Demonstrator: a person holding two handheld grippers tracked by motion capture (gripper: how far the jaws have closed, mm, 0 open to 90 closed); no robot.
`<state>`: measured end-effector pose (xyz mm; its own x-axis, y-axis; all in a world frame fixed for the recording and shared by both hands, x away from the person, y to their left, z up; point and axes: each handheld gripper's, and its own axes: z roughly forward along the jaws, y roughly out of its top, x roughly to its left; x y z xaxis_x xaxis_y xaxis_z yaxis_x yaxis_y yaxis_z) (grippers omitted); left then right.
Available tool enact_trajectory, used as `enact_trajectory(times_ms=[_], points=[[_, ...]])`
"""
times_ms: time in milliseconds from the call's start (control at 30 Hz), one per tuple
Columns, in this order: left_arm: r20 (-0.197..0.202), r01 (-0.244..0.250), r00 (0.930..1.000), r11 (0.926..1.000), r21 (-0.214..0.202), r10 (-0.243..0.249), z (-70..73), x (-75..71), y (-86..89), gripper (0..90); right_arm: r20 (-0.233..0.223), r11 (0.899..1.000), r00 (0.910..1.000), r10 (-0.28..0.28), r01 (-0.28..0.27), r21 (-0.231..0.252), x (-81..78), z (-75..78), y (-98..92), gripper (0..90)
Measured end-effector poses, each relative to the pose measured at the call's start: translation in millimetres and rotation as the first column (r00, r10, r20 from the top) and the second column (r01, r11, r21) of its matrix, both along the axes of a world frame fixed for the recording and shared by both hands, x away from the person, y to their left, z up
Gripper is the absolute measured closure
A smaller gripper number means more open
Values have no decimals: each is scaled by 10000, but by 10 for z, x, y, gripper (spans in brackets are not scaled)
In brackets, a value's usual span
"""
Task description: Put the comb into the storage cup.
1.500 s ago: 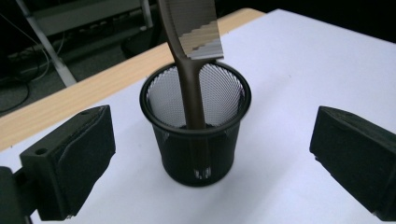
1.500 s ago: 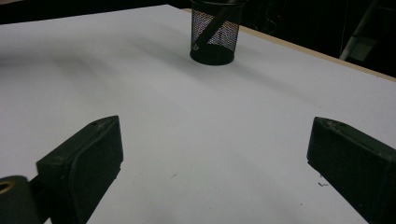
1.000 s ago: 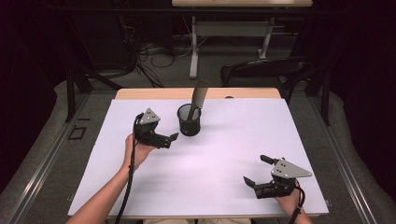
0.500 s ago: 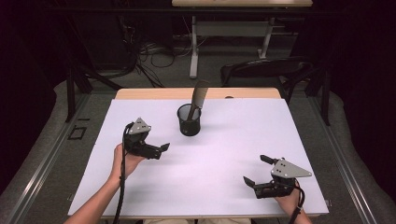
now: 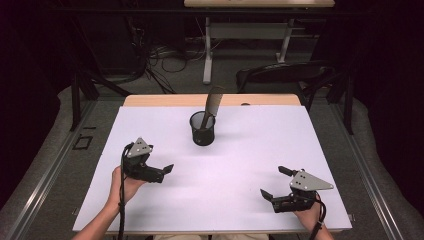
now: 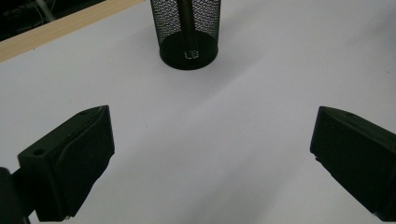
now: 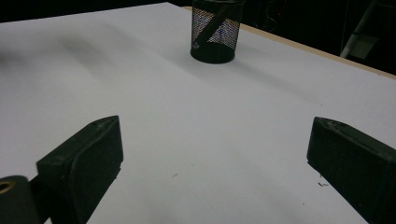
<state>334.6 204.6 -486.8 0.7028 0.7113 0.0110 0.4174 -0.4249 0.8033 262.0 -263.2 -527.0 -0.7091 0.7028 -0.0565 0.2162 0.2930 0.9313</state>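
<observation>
White table [image 5: 240,165]: mesh cup [image 5: 202,128] beyond hand-held gripper [image 5: 161,172].

The high view looks down from above; both gripper views sit low, sharing the mesh cup [image 5: 202,128] at upper centre
</observation>
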Motion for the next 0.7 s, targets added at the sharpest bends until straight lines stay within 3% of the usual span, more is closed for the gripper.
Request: enact_trajectory(times_ms=[700], points=[[16, -231, 9997, 9997, -89, 231, -194, -364, 169, 0, -60, 10000, 10000, 13, -13, -6, 1, -5, 5, 32]])
